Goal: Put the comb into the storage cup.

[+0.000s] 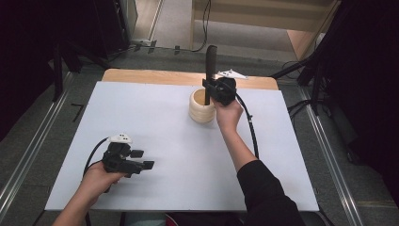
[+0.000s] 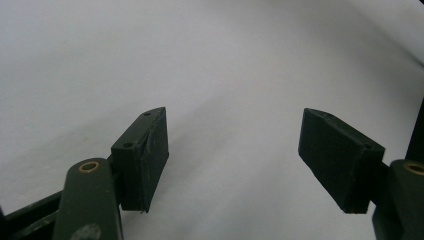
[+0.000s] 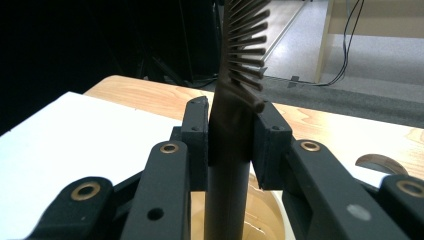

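Note:
A dark hairbrush (image 1: 211, 66) stands upright over a cream ribbed holder (image 1: 201, 107) at the back middle of the white board. My right gripper (image 1: 209, 89) is shut on the hairbrush handle just above the holder's mouth. In the right gripper view the hairbrush (image 3: 235, 100) rises between the pads (image 3: 197, 140), bristles pointing right, with the holder's rim (image 3: 272, 210) below. My left gripper (image 1: 141, 159) rests low near the board's front left, open, with nothing between its fingers; the left gripper (image 2: 232, 155) faces bare white board.
The white board (image 1: 155, 132) lies on a wooden table (image 1: 155, 76). A small white object (image 1: 231, 74) sits on the wood behind the holder. Black stands and cables surround the table on the floor.

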`<move>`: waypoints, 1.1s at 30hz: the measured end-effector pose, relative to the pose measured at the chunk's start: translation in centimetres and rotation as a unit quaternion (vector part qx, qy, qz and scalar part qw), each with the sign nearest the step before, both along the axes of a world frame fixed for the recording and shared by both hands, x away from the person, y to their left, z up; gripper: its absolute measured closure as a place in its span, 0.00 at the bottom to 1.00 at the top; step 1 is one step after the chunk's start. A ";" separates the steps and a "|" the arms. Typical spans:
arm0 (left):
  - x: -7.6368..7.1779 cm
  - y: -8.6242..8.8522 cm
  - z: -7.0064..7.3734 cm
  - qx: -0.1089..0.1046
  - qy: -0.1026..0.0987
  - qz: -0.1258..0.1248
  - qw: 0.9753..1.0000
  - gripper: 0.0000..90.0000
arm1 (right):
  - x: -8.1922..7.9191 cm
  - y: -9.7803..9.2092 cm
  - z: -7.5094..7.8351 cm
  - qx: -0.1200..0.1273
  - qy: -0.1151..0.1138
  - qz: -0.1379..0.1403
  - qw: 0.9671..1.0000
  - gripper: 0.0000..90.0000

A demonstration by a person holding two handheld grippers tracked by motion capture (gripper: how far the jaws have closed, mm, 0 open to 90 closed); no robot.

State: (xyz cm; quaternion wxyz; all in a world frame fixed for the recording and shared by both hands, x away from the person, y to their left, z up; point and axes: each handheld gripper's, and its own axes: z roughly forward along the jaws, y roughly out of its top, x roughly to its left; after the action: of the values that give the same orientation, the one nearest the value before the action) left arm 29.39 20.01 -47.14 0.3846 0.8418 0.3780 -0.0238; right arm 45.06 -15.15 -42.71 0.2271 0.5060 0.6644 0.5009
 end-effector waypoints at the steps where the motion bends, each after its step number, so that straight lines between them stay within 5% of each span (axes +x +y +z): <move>1: 0.0 0.0 0.0 0.000 0.000 0.000 1.000 0.32 | 0.0 0.0 -0.1 0.000 0.000 0.001 1.000 0.77; 33: 0.0 0.0 0.0 0.001 0.000 -0.001 1.000 0.32 | -1.1 -0.2 -2.9 -0.006 0.007 0.015 1.000 0.77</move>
State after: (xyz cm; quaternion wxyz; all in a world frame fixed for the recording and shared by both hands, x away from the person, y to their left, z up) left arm 29.41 19.96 -47.19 0.3834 0.8428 0.3770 -0.0239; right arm 43.98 -15.37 -45.64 0.2179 0.4986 0.6763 0.4965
